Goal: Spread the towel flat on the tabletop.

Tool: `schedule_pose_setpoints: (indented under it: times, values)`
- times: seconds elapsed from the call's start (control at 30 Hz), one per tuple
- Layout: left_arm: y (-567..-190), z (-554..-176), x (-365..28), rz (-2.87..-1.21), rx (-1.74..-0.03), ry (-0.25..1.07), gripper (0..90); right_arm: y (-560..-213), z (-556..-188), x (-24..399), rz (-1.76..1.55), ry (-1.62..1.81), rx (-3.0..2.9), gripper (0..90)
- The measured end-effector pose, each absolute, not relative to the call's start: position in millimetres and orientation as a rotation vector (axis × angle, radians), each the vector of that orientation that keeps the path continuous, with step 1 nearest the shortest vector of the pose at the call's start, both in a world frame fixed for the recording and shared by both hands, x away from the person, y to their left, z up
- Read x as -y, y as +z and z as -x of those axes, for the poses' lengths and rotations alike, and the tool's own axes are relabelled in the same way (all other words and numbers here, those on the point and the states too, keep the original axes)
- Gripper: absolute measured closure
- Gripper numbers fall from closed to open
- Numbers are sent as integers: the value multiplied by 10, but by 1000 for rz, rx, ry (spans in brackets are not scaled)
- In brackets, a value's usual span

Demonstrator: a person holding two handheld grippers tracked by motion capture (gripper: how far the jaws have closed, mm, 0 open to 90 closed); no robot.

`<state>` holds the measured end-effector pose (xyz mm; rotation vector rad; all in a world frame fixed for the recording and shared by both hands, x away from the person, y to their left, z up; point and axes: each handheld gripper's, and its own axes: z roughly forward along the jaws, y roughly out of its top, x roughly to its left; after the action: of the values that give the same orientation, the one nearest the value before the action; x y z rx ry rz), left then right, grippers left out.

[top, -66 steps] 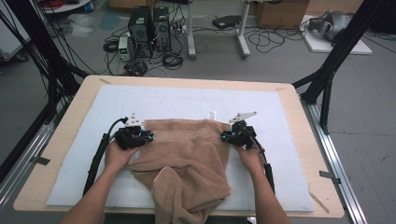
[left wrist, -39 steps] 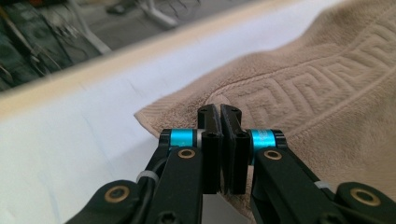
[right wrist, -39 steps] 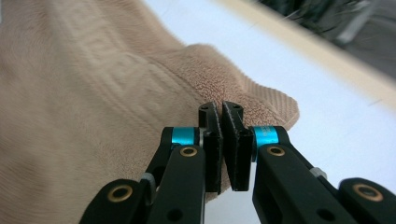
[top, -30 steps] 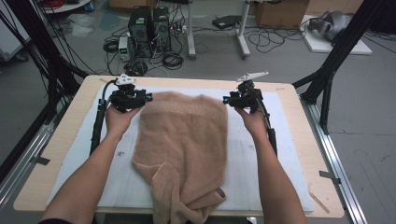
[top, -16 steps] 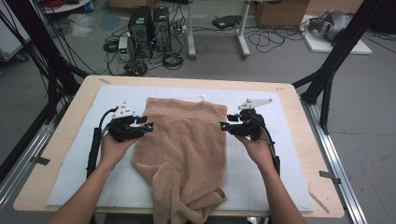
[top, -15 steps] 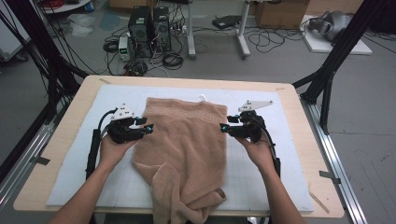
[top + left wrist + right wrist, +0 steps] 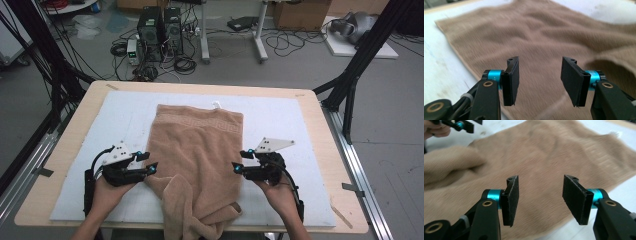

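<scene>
A light brown terry-cloth towel (image 7: 197, 150) lies on the white-padded surface (image 7: 280, 115), its far half spread flat and its near end bunched into loose folds that seem to hang over the surface's front edge. The left gripper (image 7: 150, 169) sits just beside the towel's left edge, near the bunched part; its jaws have just been opening and stand apart, with nothing between them. The right gripper (image 7: 237, 169) sits at the towel's right edge, likewise released, its jaws just opened and gripping nothing, the towel lying below them.
</scene>
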<state>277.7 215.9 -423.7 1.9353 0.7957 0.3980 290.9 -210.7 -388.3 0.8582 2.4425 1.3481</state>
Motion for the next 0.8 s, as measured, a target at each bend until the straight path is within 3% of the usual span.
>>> schedule_pose_setpoints:
  times: [0.3,0.53,0.8]
  values:
    - [-4454,-2743,-2114,-2056,-812,308,507,-4168,-2797,1988,-840,1281,-2555,493]
    - [-4483,-2762,-2104,-2106,-793,293,553,-4375,-2815,1917,-859,1180,-2634,599]
    - [-4440,-2774,-2018,-2175,-737,289,792,-4423,-2876,1925,-865,1138,-2639,819]
